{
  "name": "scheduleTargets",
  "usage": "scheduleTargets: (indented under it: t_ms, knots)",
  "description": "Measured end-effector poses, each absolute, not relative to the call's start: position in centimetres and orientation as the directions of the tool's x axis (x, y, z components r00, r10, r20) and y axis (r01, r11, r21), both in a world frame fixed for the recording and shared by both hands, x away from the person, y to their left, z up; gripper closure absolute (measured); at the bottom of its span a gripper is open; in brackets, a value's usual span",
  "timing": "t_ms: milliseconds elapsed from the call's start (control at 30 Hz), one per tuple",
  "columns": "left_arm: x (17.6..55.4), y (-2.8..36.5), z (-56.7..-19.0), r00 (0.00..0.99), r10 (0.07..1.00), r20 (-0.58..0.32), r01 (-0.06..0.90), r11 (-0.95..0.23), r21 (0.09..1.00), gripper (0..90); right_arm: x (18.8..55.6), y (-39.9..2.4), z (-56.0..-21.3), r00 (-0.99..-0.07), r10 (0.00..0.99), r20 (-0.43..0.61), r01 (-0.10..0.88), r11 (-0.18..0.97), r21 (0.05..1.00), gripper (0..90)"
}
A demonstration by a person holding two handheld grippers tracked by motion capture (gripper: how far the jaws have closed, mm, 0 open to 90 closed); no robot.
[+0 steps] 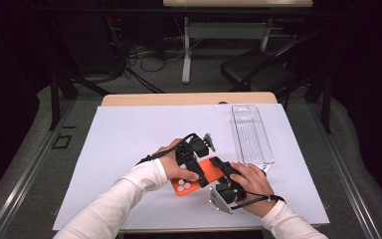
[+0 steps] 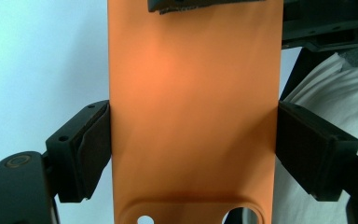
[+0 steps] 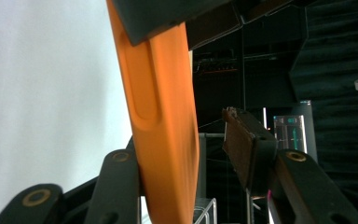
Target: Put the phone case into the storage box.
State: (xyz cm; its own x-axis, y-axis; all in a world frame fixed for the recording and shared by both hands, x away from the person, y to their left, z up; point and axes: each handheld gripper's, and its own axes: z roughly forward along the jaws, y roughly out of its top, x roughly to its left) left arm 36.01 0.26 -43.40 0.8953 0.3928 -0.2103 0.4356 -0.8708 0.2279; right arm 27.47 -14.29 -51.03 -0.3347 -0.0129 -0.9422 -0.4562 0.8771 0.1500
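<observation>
An orange phone case point(image 1: 185, 187) with a camera cut-out is held just above the white sheet near the table's front. My left gripper point(image 1: 195, 160) is shut on it: in the left gripper view both black pads point(image 2: 93, 144) press the long sides of the orange case point(image 2: 193, 84). My right gripper point(image 1: 227, 175) stands at the case's other end. In the right gripper view the case point(image 3: 163, 107) is seen edge-on, resting against one jaw, while the other pad point(image 3: 242, 144) stands apart from it, so that gripper point(image 3: 186, 149) is open.
A clear plastic tray point(image 1: 251, 134) lies lengthwise at the right on the white sheet point(image 1: 129, 134), just beyond my right hand. The wooden table edge point(image 1: 189, 98) runs at the back. A black chair point(image 1: 258, 69) and cables sit on the floor behind.
</observation>
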Motion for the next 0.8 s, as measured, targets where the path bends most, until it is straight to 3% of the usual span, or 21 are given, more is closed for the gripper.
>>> scheduleTargets:
  t_ms: [800]
  knots:
    - [36.31, 0.37, -43.48, 0.885, 0.398, -0.239, 0.450, -0.864, 0.226, 16.3, 27.55, -14.23, -51.72, -0.302, -0.041, -0.952, -0.475, 0.873, 0.113, 74.4]
